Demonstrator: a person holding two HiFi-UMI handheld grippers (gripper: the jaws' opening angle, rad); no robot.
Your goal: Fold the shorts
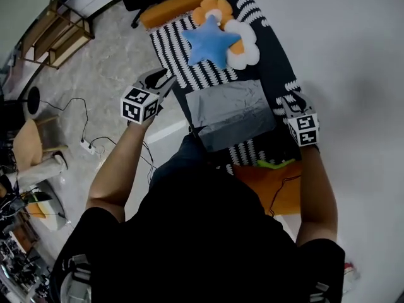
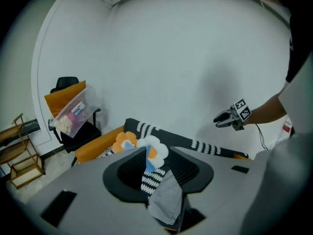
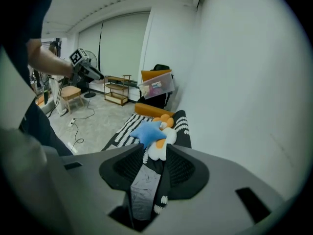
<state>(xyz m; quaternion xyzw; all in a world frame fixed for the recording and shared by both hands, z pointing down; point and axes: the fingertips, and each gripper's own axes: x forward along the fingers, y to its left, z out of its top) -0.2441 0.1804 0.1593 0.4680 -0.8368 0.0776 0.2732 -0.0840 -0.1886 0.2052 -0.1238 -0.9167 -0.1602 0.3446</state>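
Grey woven cloth, thin and matte with faint creases: the shorts (image 1: 232,109) lie spread roughly rectangular on the couch, ahead of the person and between the two tools.

Progress: we judge the fold barely begun, if at all. Nearest strip of the shorts reads darker than the rest (a turned-over hem or only shade; we cannot tell which). Neither tool touches the cloth, so the whole fold is left to do.

Tools: left gripper (image 1: 163,81) hangs off the couch's left edge, over the floor, jaws spread, nothing between them. Right gripper (image 1: 290,109) sits by the right edge of the shorts, jaws likewise spread and empty; its ribbed black pads frame only the distant cloth.

Materials, near to far:
- Orange seat (image 1: 273,188), smooth upholstery, nearest the person.
- Striped cover (image 1: 170,43), black with short white bars, soft knit look, under the shorts.
- Star cushion (image 1: 208,41), blue plush, five blunt points, just beyond the shorts.
- Flower cushions (image 1: 246,48), white and orange, lobed, tucked behind the star.
- Far end: a black chair (image 2: 73,131) bearing a clear plastic box.
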